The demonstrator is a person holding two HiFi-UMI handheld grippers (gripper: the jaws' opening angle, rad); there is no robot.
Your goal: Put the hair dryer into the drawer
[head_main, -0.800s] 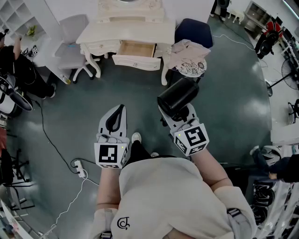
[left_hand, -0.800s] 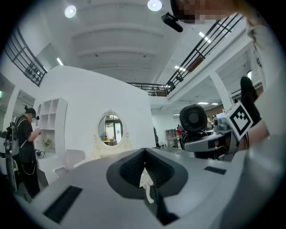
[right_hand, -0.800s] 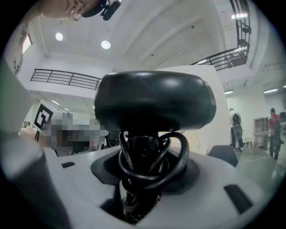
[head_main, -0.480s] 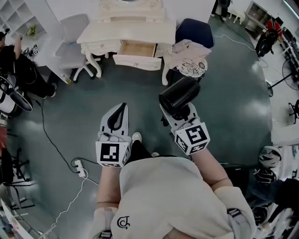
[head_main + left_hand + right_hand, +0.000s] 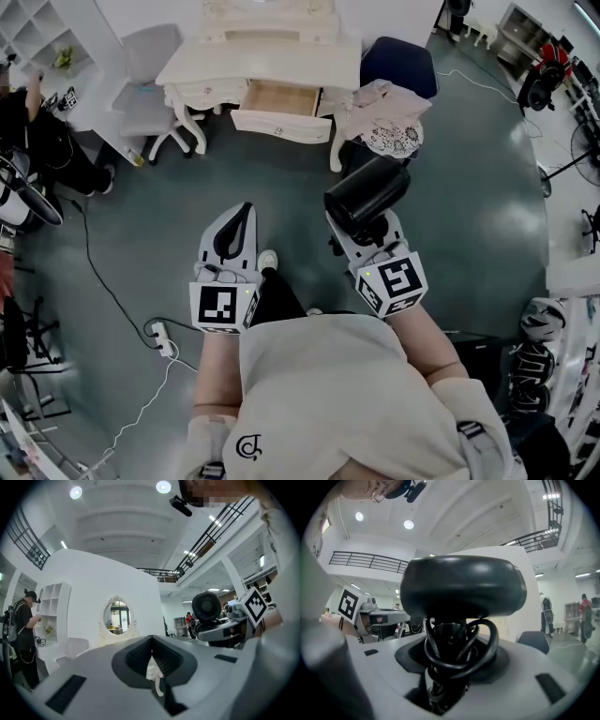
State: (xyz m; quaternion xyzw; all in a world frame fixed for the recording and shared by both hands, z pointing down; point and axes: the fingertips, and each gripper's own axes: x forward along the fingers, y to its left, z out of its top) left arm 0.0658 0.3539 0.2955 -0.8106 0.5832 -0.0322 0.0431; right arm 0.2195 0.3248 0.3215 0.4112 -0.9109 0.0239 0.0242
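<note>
Dressing table (image 5: 262,56) stands against the far wall. Its drawer (image 5: 281,98) is pulled out toward the room, right of the table's centre. One chair (image 5: 150,84) sits at the table's left end. A second chair (image 5: 398,66) sits at its right end, with a cloth (image 5: 380,108) heaped on it, just beside the table's right leg. A shelf unit (image 5: 37,28) occupies the far left corner, and a person (image 5: 33,131) stands in front of it.

On the open floor, well short of the table, the left gripper (image 5: 244,214) and right gripper (image 5: 364,232) are level and side by side. The hair dryer (image 5: 367,192) sits in the right gripper's jaws. A power strip (image 5: 161,339) lies on the floor, left of the left gripper.
</note>
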